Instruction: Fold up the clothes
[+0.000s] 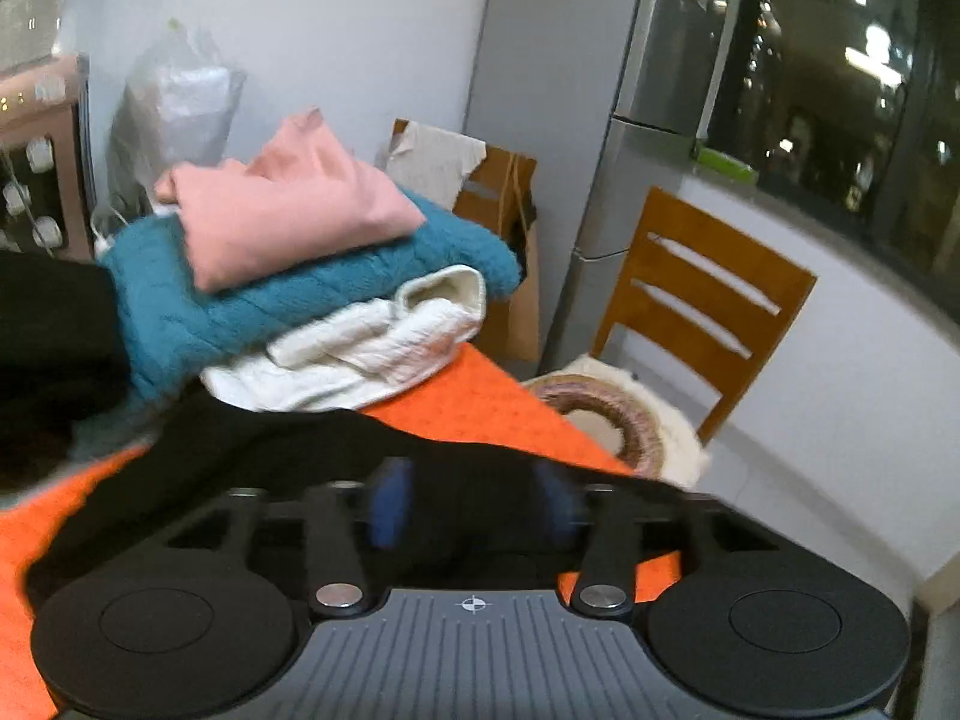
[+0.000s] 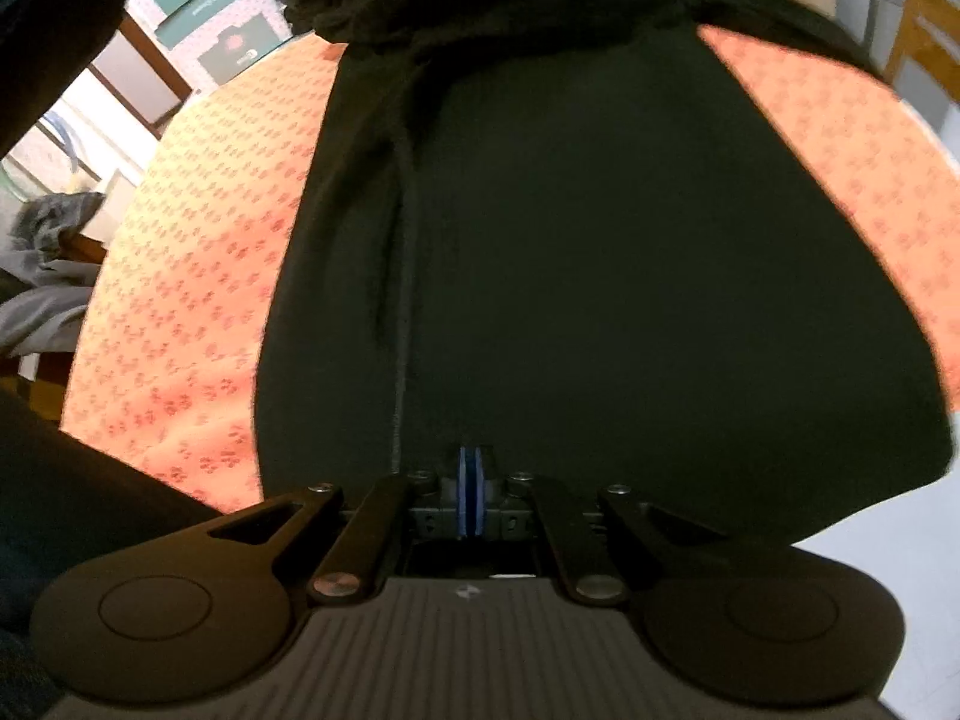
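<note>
Three folded knits (pink (image 1: 288, 210), teal (image 1: 180, 312), cream (image 1: 360, 348)) stacked at bench (image 2: 198, 240) corner; black garment (image 2: 600, 240) flat, unfolded; left gripper (image 1: 474, 510) parted, empty; right gripper (image 2: 471, 498) pinched on hem.

Left gripper (image 1: 474, 501): grey ribbed housing printed with a small crosshair mark; outward from that mark sit two black link bars with silver pivot screws, then two round black discs with recessed circles. Finger pads (image 1: 390, 501) blue. Right gripper (image 2: 471, 495): same grey ribbed body, black linkage, silver screws; blue pads (image 2: 463, 495) in grey holders.
</note>
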